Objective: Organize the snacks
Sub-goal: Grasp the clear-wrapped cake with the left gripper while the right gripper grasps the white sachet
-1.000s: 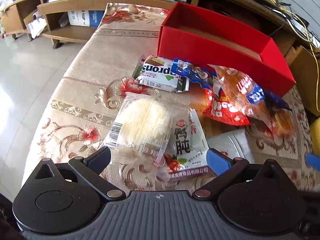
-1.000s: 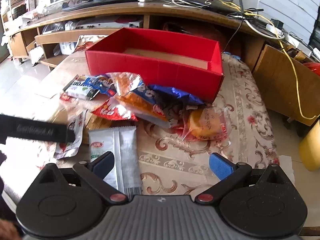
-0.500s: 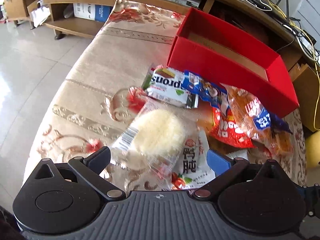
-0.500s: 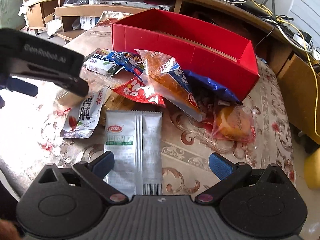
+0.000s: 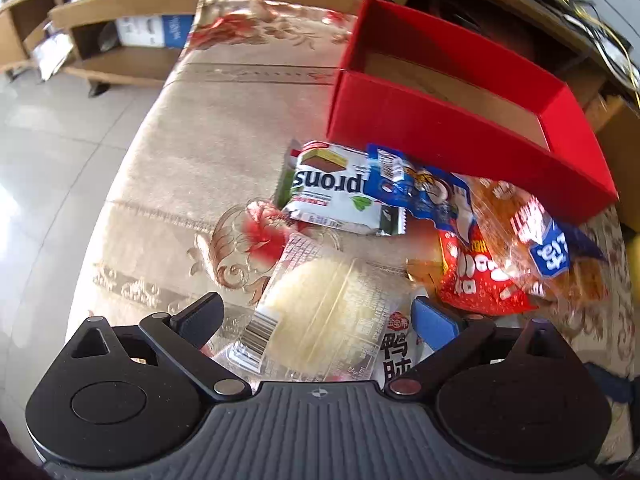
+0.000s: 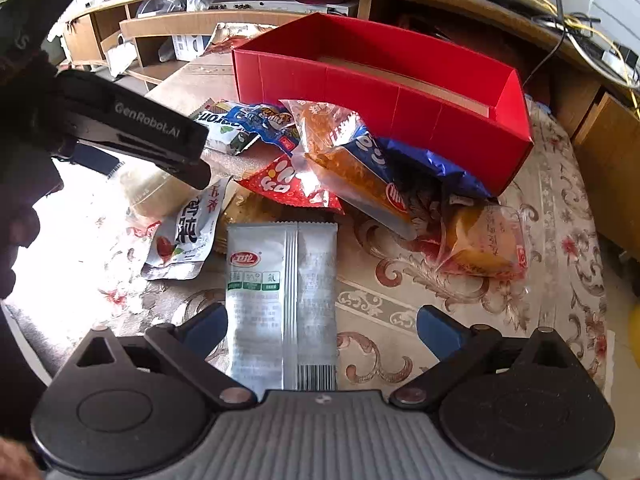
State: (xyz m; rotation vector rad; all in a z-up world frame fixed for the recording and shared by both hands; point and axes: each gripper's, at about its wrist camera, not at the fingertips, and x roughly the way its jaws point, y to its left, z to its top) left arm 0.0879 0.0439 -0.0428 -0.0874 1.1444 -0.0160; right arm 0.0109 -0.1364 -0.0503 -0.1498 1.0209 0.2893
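A red box [image 5: 452, 136] stands open at the back of the table; it also shows in the right wrist view [image 6: 384, 100]. Snack packets lie in a heap in front of it. My left gripper [image 5: 316, 316] is open, its fingers on either side of a clear-wrapped pale round cake [image 5: 320, 312]. A white and green wafer pack [image 5: 332, 192] and a red packet [image 5: 476, 280] lie beyond. My right gripper [image 6: 320, 324] is open over a long silver sachet [image 6: 280, 292]. An orange cake pack [image 6: 480, 240] lies to its right.
The table has a floral cloth [image 5: 192, 168], with its left edge dropping to a tiled floor [image 5: 48, 152]. Wooden shelves [image 6: 200, 20] with cables stand behind. The left gripper's black body [image 6: 132, 128] crosses the right wrist view's left side.
My left gripper has moved forward, so the pale cake now sits deeper between its fingers. My right gripper has moved closer over the silver sachet. Both stay open.
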